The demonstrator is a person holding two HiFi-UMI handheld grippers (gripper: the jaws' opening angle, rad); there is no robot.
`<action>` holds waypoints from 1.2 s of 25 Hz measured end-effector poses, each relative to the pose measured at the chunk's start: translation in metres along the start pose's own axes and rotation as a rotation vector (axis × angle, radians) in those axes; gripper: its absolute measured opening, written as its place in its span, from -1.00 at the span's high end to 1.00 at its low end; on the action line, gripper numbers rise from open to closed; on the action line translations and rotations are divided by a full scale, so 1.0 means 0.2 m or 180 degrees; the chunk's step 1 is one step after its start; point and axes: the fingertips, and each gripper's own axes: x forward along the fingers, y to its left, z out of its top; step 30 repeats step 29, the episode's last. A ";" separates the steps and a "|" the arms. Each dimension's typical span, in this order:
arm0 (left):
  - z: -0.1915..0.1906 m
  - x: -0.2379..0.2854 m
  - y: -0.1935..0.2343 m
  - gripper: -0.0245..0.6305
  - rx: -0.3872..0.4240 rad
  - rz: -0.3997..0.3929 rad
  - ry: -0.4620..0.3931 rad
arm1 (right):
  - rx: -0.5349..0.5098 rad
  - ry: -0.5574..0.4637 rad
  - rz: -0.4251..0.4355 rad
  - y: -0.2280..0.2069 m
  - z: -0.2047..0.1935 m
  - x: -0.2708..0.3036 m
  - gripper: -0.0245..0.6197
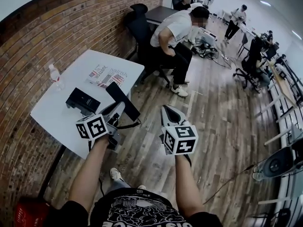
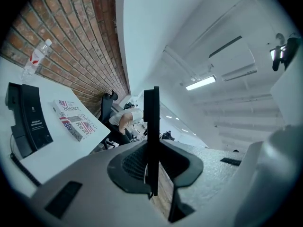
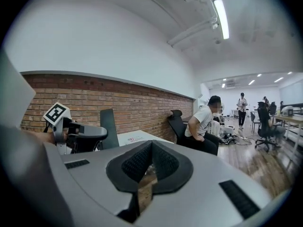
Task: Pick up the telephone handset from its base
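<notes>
My left gripper [image 1: 115,110] is shut on the black telephone handset [image 1: 122,100], which it holds in the air off the near edge of the white table [image 1: 57,112]. In the left gripper view the handset [image 2: 151,126] shows edge-on as a thin upright slab clamped between the jaws [image 2: 151,174]. The black base [image 1: 83,100] lies on the table to its left, also in the left gripper view [image 2: 29,119]. A dark cord [image 1: 129,125] trails below the handset. My right gripper [image 1: 169,112] is shut and holds nothing [image 3: 147,161]; it hangs over the floor to the right.
A water bottle [image 1: 55,75] and a printed magazine [image 1: 106,75] lie on the table by the brick wall [image 1: 28,51]. A person in a white shirt [image 1: 177,34] bends over a black chair [image 1: 139,27] beyond. More people, desks and chairs stand at the far right.
</notes>
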 end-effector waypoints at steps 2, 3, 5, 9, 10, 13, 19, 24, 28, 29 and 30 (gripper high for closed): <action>-0.04 0.00 -0.05 0.71 0.0043 0.0021 0.0008 | 0.0019 -0.0016 -0.0039 -0.04 -0.01 -0.06 0.92; -0.05 0.00 -0.07 0.71 0.0069 0.0038 0.0008 | 0.0025 -0.0013 -0.0049 -0.06 -0.01 -0.08 0.92; -0.07 -0.01 -0.10 0.71 0.0125 0.0079 0.0005 | 0.0029 -0.0005 -0.0068 -0.08 -0.03 -0.11 0.92; -0.12 -0.02 -0.16 0.71 0.0189 0.0123 0.0002 | 0.0040 -0.0011 -0.0084 -0.13 -0.06 -0.19 0.92; -0.13 -0.03 -0.17 0.71 0.0204 0.0143 0.0005 | 0.0045 -0.0013 -0.0078 -0.13 -0.07 -0.21 0.92; -0.14 -0.04 -0.17 0.71 0.0231 0.0196 0.0002 | 0.0064 -0.0017 -0.0053 -0.13 -0.08 -0.21 0.92; -0.14 -0.04 -0.18 0.71 0.0288 0.0263 -0.0005 | 0.0066 -0.0018 -0.0019 -0.14 -0.08 -0.21 0.92; -0.15 -0.04 -0.16 0.71 0.0286 0.0295 0.0008 | 0.0063 -0.0025 -0.0019 -0.15 -0.09 -0.21 0.92; -0.17 -0.04 -0.15 0.71 0.0270 0.0299 0.0031 | 0.0064 -0.0027 -0.0030 -0.15 -0.09 -0.21 0.92; -0.18 -0.04 -0.15 0.71 0.0269 0.0299 0.0037 | 0.0064 -0.0028 -0.0032 -0.16 -0.09 -0.21 0.92; -0.18 -0.04 -0.15 0.71 0.0269 0.0299 0.0037 | 0.0064 -0.0028 -0.0032 -0.16 -0.09 -0.21 0.92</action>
